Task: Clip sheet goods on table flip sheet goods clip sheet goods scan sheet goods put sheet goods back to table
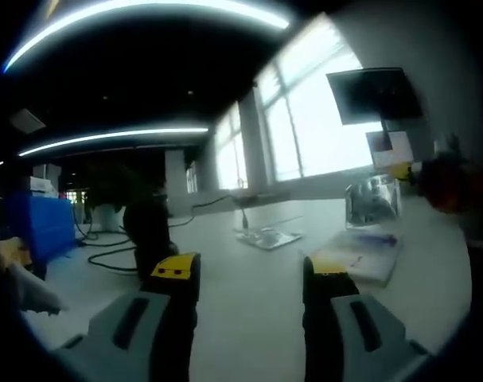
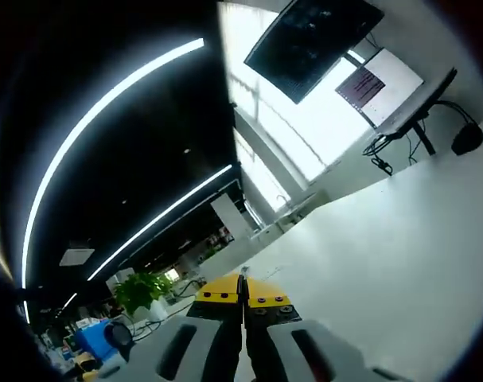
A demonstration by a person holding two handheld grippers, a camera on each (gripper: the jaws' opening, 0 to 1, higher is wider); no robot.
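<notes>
In the left gripper view a flat white packet with blue print (image 1: 359, 256) lies on the white table (image 1: 257, 318), just right of and beyond my right-hand jaw. A clear plastic sheet (image 1: 266, 236) lies farther back near the middle. My left gripper (image 1: 251, 270) is open above the table, its yellow-tipped jaws wide apart with nothing between them. In the right gripper view my right gripper (image 2: 243, 296) is shut, yellow tips pressed together and pointing up over the white table (image 2: 400, 239). A thin sliver shows at the seam; I cannot tell what it is.
A clear container (image 1: 371, 199) and a dark monitor (image 1: 374, 94) stand at the table's far right. A black device (image 1: 149, 227) with cables sits left of my jaws, a blue crate (image 1: 42, 227) beyond. Two screens (image 2: 380, 83) and a plant (image 2: 142, 290) show elsewhere.
</notes>
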